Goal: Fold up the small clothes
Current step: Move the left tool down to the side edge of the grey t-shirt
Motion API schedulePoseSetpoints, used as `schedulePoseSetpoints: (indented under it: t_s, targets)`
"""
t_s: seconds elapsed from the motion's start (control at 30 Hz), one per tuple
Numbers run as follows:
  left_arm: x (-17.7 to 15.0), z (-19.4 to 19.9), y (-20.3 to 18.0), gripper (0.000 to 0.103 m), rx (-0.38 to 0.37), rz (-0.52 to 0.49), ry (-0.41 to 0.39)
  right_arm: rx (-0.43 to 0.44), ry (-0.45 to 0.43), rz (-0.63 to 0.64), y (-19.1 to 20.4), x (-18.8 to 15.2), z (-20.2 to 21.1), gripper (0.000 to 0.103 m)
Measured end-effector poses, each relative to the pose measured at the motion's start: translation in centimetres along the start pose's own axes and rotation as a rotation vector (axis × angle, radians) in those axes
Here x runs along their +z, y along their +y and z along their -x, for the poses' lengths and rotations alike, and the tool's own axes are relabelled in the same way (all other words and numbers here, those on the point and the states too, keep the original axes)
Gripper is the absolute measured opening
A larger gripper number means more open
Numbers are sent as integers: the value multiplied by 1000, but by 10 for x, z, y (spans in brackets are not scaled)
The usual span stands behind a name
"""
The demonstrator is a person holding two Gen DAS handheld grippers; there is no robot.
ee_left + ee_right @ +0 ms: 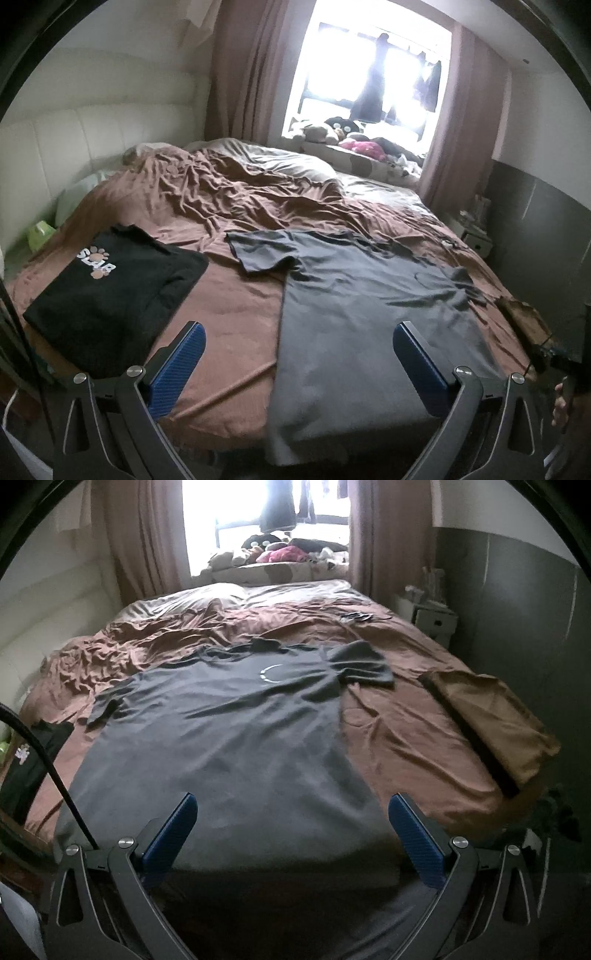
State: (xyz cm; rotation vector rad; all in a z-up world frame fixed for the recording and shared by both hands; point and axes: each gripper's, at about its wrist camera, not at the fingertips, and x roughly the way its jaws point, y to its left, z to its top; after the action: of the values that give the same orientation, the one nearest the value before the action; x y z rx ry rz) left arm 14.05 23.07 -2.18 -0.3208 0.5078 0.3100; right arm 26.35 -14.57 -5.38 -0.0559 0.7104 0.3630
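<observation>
A dark grey T-shirt (354, 302) lies spread flat, front up, on the brown bed cover, its hem hanging over the near bed edge; it also shows in the right wrist view (236, 738) with a small white ring print on the chest. My left gripper (297, 339) is open and empty, held above the near edge at the shirt's left side. My right gripper (293, 812) is open and empty above the shirt's lower part. A folded black T-shirt (110, 291) with a paw print lies on the left.
A folded brown garment (491, 720) lies at the bed's right edge. The crumpled brown cover (229, 192) fills the far bed. Soft toys (273, 550) sit on the window sill. A white nightstand (432, 616) stands at the right wall. A cable (44, 753) crosses at left.
</observation>
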Motion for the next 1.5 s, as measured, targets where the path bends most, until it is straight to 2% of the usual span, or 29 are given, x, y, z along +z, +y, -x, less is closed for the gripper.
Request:
schedulePoseSetpoints:
  t_s: [0.13, 0.23, 0.4, 0.5, 0.6, 0.83, 0.87, 0.93, 1.0, 1.13, 1.5]
  targets:
    - [10, -21, 6, 100, 17, 8, 19, 40, -14, 6, 0, 14, -12, 103]
    - [18, -33, 11, 99, 25, 20, 29, 27, -38, 50, 4, 21, -24, 103]
    - [32, -55, 25, 94, 50, 38, 48, 60, -58, 120, 17, 37, -50, 103]
    - [39, -70, 38, 91, 66, 65, 61, 80, -53, 110, 19, 44, -67, 103]
    - [48, -86, 51, 85, 88, 83, 82, 152, -33, 128, 24, 54, -87, 102]
    - [70, -128, 77, 81, 108, 83, 110, 149, -22, 231, 47, 78, -135, 100]
    - [74, -133, 80, 81, 112, 80, 113, 154, -21, 228, 48, 81, -142, 99]
    - [84, -147, 85, 81, 112, 76, 125, 162, -19, 207, 54, 90, -153, 91]
    - [93, -162, 91, 81, 115, 69, 140, 192, -4, 188, 57, 99, -167, 85]
    - [109, -200, 101, 79, 100, 69, 183, 217, 14, 182, 65, 110, -188, 85]
    - [131, -307, 117, 71, 58, 125, 306, 254, -12, 209, 93, 132, -243, 84]
